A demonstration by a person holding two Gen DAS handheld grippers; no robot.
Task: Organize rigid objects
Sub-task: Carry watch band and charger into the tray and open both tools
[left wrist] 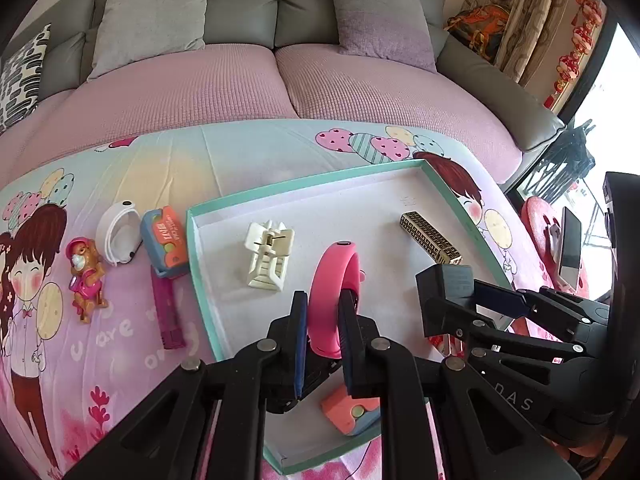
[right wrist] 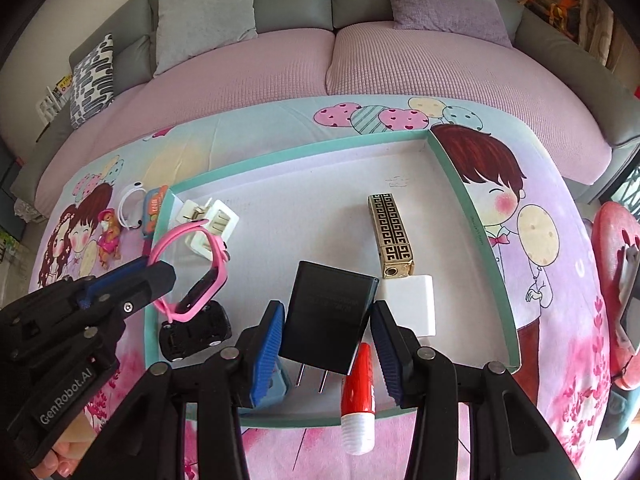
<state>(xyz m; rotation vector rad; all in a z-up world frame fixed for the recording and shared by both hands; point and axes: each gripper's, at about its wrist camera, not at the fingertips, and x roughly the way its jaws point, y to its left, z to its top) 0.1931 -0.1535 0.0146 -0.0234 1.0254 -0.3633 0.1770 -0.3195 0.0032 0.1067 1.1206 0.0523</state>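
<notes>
Left gripper [left wrist: 324, 308] clamps the pink watch [left wrist: 334, 280] — right gripper [right wrist: 326, 340] grips the black charger [right wrist: 328, 316] — both over the tray [right wrist: 472, 200].

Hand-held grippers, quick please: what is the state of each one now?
Left hand-held gripper: shut on the pink watch.
Right hand-held gripper: shut on the black plug adapter.

The pink watch band [left wrist: 334, 280] is seen as smooth, matt rubbery plastic. The black charger [right wrist: 328, 316] is shown in matt plastic, its prongs in bare metal. A glossy gold metallic finish is carried by the patterned lighter [right wrist: 394, 236]. The printed cloth [left wrist: 132, 168] is creased fabric; the sofa cover [left wrist: 224, 88] is waffle-textured.
</notes>
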